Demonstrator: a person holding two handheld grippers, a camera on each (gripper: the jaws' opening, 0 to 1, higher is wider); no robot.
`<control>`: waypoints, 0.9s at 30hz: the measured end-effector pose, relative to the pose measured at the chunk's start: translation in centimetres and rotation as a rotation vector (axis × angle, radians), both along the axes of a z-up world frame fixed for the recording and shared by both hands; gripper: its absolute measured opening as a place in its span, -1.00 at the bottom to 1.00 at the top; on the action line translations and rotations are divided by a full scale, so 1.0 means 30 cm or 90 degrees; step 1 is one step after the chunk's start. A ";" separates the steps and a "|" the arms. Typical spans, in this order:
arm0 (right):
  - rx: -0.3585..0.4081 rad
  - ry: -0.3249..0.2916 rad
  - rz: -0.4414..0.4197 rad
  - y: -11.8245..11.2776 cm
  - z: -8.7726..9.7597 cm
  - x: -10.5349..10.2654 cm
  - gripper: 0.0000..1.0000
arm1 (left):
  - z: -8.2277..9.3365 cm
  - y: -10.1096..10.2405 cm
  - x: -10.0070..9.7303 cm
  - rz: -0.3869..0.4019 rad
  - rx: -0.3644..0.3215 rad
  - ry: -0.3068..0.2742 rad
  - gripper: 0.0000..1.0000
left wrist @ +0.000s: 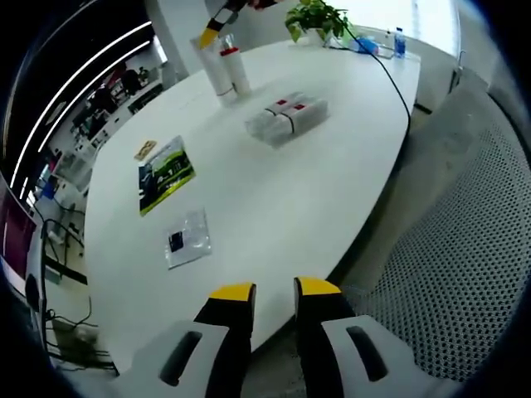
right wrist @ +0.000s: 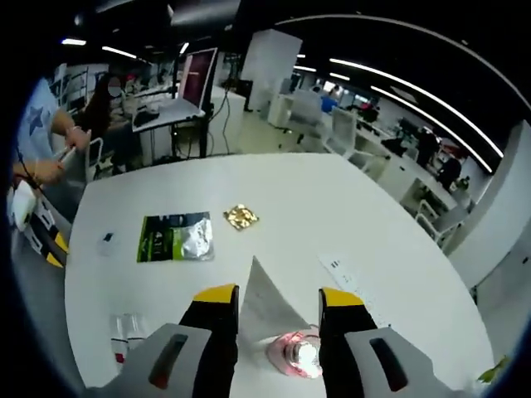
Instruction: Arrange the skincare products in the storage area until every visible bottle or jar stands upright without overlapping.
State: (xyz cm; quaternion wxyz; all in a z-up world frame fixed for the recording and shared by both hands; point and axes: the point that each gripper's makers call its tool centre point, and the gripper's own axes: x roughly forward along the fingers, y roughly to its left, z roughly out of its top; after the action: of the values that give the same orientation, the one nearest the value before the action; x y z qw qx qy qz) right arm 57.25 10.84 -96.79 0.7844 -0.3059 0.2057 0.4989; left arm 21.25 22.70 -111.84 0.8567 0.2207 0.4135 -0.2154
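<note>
Two white bottles with red caps (left wrist: 226,70) stand upright side by side at the table's far end. My right gripper (left wrist: 217,23) hovers just over them. In the right gripper view the red cap (right wrist: 297,352) and the other bottle's white top (right wrist: 259,303) lie between my right gripper's (right wrist: 280,296) wide-apart jaws, and no grip shows. A clear-wrapped pack of white tubes (left wrist: 286,116) (right wrist: 124,332) lies flat on the table. My left gripper (left wrist: 275,289) is open over the near table edge, holding nothing; it shows as the left gripper (right wrist: 46,236) by the person.
A green packet (left wrist: 164,174) (right wrist: 176,236), a small gold item (left wrist: 145,149) (right wrist: 241,217) and a clear sachet (left wrist: 187,239) lie on the white table (left wrist: 249,191). A plant (left wrist: 319,16), blue bottle (left wrist: 400,41) and black cable are far off. A mesh chair (left wrist: 465,249) stands right.
</note>
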 end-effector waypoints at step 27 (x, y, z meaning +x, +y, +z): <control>0.042 0.182 0.010 -0.043 -0.211 -0.446 -0.67 | 0.006 -0.001 0.004 -0.001 -0.001 -0.007 -0.62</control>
State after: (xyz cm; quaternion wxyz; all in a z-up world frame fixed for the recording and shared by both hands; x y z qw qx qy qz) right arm 43.89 9.56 -103.12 0.7529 -0.2073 0.2967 0.5497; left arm 21.36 22.68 -111.66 0.8590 0.2214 0.4082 -0.2154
